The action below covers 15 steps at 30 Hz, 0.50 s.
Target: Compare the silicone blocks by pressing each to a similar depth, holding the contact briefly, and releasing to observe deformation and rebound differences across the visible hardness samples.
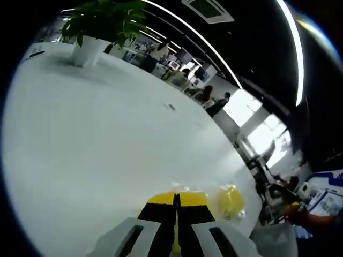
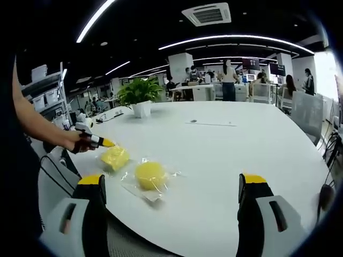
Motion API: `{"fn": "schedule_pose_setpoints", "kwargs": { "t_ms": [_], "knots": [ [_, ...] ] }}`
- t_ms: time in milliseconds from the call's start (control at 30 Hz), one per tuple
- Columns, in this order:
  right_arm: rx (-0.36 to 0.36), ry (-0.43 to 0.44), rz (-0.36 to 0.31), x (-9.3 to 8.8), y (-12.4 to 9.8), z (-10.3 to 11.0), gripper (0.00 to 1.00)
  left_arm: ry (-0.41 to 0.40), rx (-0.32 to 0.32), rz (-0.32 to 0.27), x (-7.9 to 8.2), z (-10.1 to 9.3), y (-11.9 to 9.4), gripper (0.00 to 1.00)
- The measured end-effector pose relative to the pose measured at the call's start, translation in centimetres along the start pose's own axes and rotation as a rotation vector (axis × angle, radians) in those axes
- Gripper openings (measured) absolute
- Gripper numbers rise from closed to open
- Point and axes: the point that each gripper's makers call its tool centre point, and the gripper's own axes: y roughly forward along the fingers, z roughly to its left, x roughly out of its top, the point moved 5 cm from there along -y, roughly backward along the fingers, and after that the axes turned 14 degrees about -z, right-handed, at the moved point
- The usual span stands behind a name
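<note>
**Two silicone samples at the counter edge, left gripper closed beside one**

Right gripper view: the right gripper [image 2: 171, 195] hangs over the near edge of the white counter [image 2: 230, 144], its fingers spread wide apart and holding nothing. Two yellow blocks in clear wrap lie near that edge: a round block [image 2: 150, 175] and, just beside it, a squarer block [image 2: 114, 157]. A hand [image 2: 75, 141] holds the left gripper [image 2: 107, 143], whose yellow tip meets the squarer block. A plant [image 2: 140, 96] stands farther back; people sit and stand beyond.

Left gripper view: the left gripper's fingers [image 1: 161, 206] are pressed together with nothing visible between them, low over the counter [image 1: 96, 150]. A yellow block [image 1: 230, 201] lies just beside them
</note>
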Motion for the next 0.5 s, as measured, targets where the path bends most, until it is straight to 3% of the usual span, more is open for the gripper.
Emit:
{"fn": "schedule_pose_setpoints", "kwargs": {
  "t_ms": [500],
  "knots": [
    [-0.007,0.016,0.013,-0.3,-0.1,-0.2,0.96,0.007,0.014,0.023,-1.1,1.3,0.8,0.00]
  ]
}}
